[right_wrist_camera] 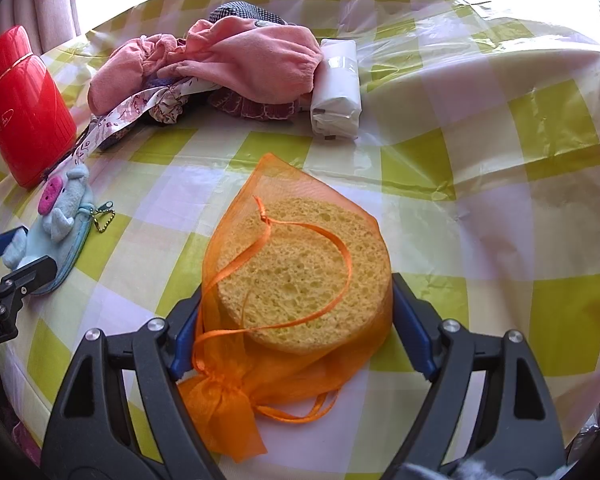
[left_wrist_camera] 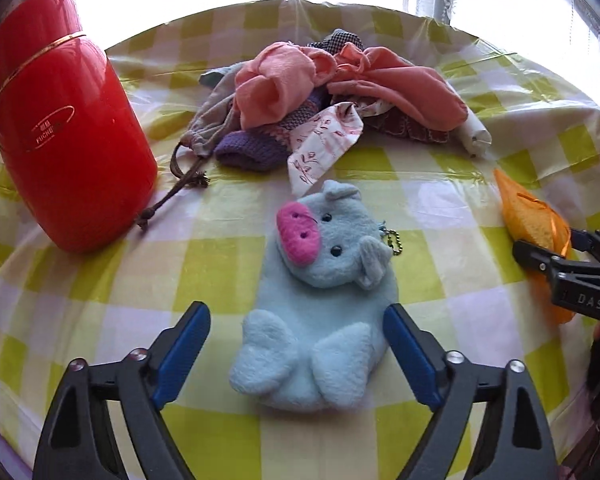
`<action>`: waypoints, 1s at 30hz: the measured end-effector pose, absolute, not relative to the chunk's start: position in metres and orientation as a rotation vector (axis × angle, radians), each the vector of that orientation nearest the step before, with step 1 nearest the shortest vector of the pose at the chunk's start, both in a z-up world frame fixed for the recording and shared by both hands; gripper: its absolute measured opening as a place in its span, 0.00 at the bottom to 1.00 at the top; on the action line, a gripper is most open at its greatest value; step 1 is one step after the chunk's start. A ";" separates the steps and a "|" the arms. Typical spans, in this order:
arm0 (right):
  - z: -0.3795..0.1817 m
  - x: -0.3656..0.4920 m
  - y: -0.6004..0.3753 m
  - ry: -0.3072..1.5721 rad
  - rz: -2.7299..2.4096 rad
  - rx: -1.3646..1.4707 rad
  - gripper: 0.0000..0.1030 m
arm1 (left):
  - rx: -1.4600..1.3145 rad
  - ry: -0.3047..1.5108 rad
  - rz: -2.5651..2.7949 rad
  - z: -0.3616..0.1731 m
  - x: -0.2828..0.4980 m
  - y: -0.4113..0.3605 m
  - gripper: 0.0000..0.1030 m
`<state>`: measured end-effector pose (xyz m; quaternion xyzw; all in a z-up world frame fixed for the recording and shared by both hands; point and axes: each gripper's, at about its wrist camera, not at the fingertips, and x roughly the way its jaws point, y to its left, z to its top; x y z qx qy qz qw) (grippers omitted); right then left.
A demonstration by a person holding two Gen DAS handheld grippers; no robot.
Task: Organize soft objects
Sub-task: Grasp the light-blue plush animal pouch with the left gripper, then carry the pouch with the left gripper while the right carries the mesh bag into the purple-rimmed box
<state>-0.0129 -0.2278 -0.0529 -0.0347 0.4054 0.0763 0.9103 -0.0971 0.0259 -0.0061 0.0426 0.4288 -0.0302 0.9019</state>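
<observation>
A light-blue plush pig pouch (left_wrist_camera: 320,280) with a pink snout and a ball chain lies flat on the checked tablecloth. My left gripper (left_wrist_camera: 296,344) stands open around its lower end, with a gap at the left pad. In the right wrist view, an orange mesh bag (right_wrist_camera: 300,264) holding a round yellow sponge rests on the cloth. My right gripper (right_wrist_camera: 296,320) is shut on it, and both blue pads touch its sides. The left wrist view shows the right gripper (left_wrist_camera: 556,256) at the right edge, with the bag (left_wrist_camera: 528,216) in its fingers.
A heap of pink, purple and patterned fabrics (left_wrist_camera: 300,92) lies at the back of the table (left_wrist_camera: 180,264). A tall red flask (left_wrist_camera: 60,120) stands at the left. A white wrapped roll (right_wrist_camera: 336,88) lies beside the heap. Bright window and curtains behind.
</observation>
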 end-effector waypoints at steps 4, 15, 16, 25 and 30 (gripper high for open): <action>-0.053 -0.013 -0.228 0.836 0.159 -0.073 0.82 | 0.114 0.891 -0.104 -0.010 -0.078 0.017 0.89; -0.053 -0.012 -0.228 0.838 0.167 -0.076 0.82 | 0.115 0.923 -0.211 -0.011 -0.071 -0.006 0.86; -0.053 -0.012 -0.227 0.838 0.167 -0.076 0.82 | 0.108 0.915 -0.203 -0.010 -0.071 -0.004 0.77; -0.053 -0.012 -0.229 0.835 0.164 -0.078 0.81 | 0.174 0.838 -0.162 -0.001 -0.103 -0.011 0.27; -0.053 -0.012 -0.229 0.832 0.155 -0.079 0.80 | 0.180 0.857 -0.131 0.000 -0.114 -0.007 0.27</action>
